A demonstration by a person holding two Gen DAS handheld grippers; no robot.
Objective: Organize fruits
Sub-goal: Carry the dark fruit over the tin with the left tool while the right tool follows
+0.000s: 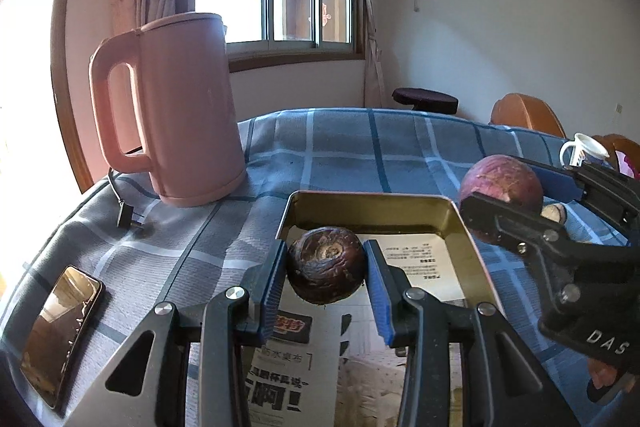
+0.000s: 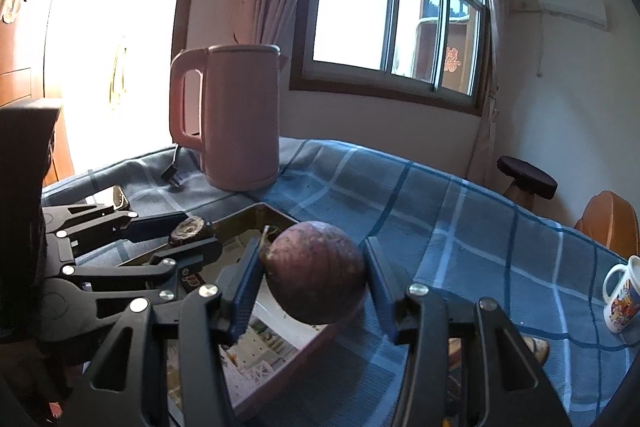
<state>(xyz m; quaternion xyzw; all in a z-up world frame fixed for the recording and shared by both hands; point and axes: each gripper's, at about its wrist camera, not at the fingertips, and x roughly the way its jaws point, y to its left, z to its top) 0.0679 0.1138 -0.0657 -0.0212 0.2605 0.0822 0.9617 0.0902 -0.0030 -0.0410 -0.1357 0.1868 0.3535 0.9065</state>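
Left gripper [image 1: 325, 277]: blue fingers closed on a dark wrinkled fruit [image 1: 325, 269], one pad on each flank, held just above the near part of the tin.
Right gripper [image 2: 314, 281]: fingers closed on a larger purple fruit [image 2: 316, 271], gripped across its widest part; it hangs over the tin's right rim, beside the other gripper.
Tin tray [image 1: 472, 251]: open, shallow, gold-walled metal box lined with printed paper, resting on the checked blue cloth [image 1: 340, 147] that covers the bench. No fruit seems to lie in it yet, though much of the floor is hidden.
Dark fruit, handling: looks light and shrivelled, with a leathery skin that likely gives a little; a grip across the middle seems secure, but hard squeezing could dent it.
Purple fruit, handling: round, smooth, probably heavier and more slippery; holding at the equator is safest, since a higher grip might let it roll out.
Step in hand: probably lowering both fruits into the tin.
Nearby: pink kettle [image 1: 172, 115] with loose plug behind the tin, phone [image 1: 60, 331] at left, mug [image 2: 622, 297] well apart at right.
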